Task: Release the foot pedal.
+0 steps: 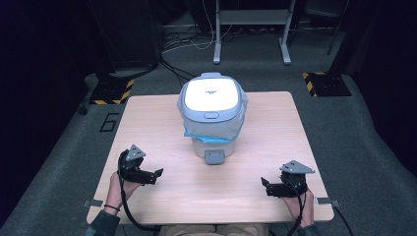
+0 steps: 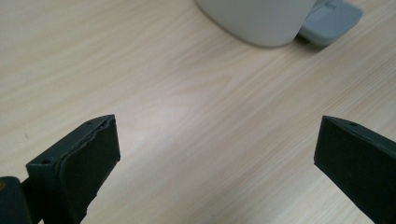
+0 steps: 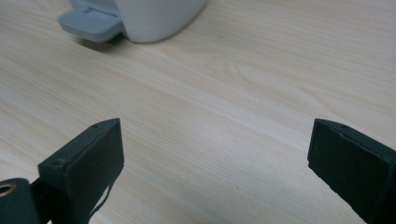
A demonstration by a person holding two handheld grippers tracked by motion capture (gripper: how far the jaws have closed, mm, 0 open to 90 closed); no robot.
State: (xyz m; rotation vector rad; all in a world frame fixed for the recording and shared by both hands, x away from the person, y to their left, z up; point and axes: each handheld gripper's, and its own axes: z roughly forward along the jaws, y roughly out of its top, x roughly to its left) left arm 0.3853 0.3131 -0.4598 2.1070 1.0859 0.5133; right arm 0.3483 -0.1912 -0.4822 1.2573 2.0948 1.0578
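A: Desk (image 1: pixel 162 128) carries one thing: the lidded bin (image 1: pixel 212 115), mid-desk toward the far edge, bag (image 1: pixel 231 129) bunched under the lid.

B: Your left gripper (image 1: pixel 158 173) and right gripper (image 1: pixel 264 185) sit low near you, both spread, empty.

A: Push one-sided and the bin could slide or tip; a jaw might tear the bag.

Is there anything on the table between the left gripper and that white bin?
No. Between the left gripper and the white pedal bin lies bare wooden table, as the high view shows.

One lidded bin (image 1: pixel 212 114), one wooden table (image 1: pixel 275 142), two grippers, two hands.
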